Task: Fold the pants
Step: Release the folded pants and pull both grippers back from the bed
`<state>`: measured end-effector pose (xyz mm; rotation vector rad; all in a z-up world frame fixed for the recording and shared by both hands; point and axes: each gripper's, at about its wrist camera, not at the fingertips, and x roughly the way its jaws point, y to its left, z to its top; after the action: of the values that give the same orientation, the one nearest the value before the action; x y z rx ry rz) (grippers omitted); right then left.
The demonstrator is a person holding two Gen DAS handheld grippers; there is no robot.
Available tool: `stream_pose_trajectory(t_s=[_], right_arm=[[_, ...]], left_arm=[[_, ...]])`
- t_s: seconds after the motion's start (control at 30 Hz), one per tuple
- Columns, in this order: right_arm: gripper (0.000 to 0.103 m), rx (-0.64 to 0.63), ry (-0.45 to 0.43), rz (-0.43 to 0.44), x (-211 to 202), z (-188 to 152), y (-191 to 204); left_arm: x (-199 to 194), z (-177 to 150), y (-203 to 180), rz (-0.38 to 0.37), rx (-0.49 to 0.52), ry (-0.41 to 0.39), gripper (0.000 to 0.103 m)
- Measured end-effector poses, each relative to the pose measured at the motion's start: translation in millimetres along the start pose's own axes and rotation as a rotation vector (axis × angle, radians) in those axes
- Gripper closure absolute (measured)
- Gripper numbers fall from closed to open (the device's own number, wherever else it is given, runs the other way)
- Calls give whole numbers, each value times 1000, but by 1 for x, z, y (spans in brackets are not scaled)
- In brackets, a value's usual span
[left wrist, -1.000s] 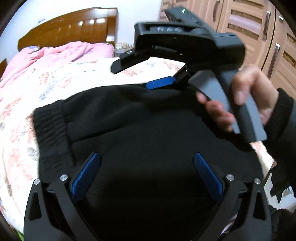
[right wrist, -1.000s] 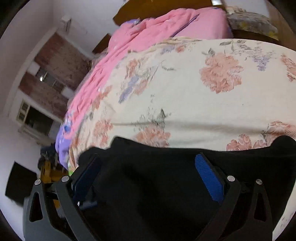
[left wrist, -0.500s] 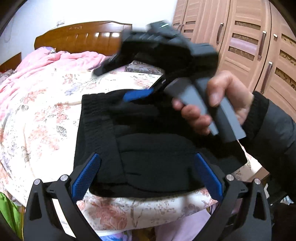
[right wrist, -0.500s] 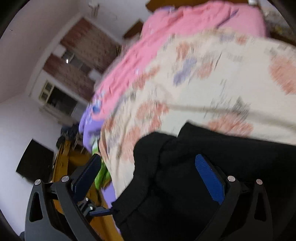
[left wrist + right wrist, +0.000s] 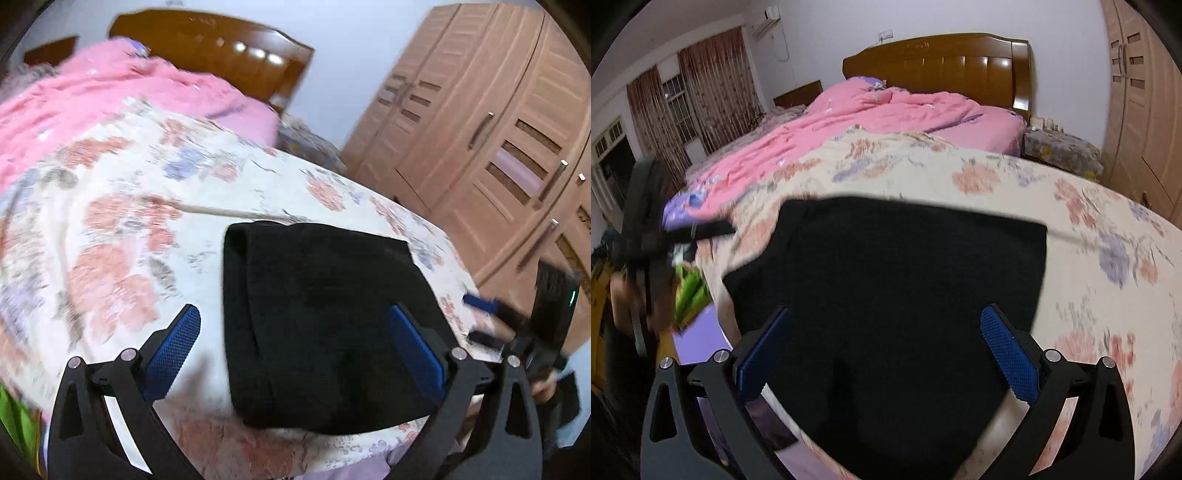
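Now both the left tongs [image 5: 293, 350] and the right tongs [image 5: 886, 350] hung spread wide, gripping nothing, above the folded black pants [image 5: 325, 317] lying near the floral bed's [image 5: 122, 229] edge, long axis running away from the left camera.

Motion blurs the right claw [image 5: 491, 317] at the frame edge; the floral bedspread [image 5: 122, 236] smears.

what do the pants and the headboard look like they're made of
Pants: thick, matte black knit, probably fleece or cotton jersey; it reflects nothing and has a ribbed waistband. Headboard: reddish-brown wood with a glossy varnish, judging by the bright light reflections on its panels.
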<state>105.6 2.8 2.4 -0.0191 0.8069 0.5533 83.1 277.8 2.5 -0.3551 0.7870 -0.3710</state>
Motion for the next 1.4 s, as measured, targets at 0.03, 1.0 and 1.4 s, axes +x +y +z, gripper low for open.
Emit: stream_pose_trajectory(t_s=[0.03, 1.0, 1.4], right_arm=[[4, 8, 11, 4, 2, -5, 0], [4, -102, -56, -176, -46, -59, 11], [5, -60, 62, -282, -67, -127, 21]], left_arm=[[7, 4, 1, -13, -4, 20, 3], [-4, -36, -118, 604, 305, -239, 2], [4, -106, -166, 567, 223, -155, 2]])
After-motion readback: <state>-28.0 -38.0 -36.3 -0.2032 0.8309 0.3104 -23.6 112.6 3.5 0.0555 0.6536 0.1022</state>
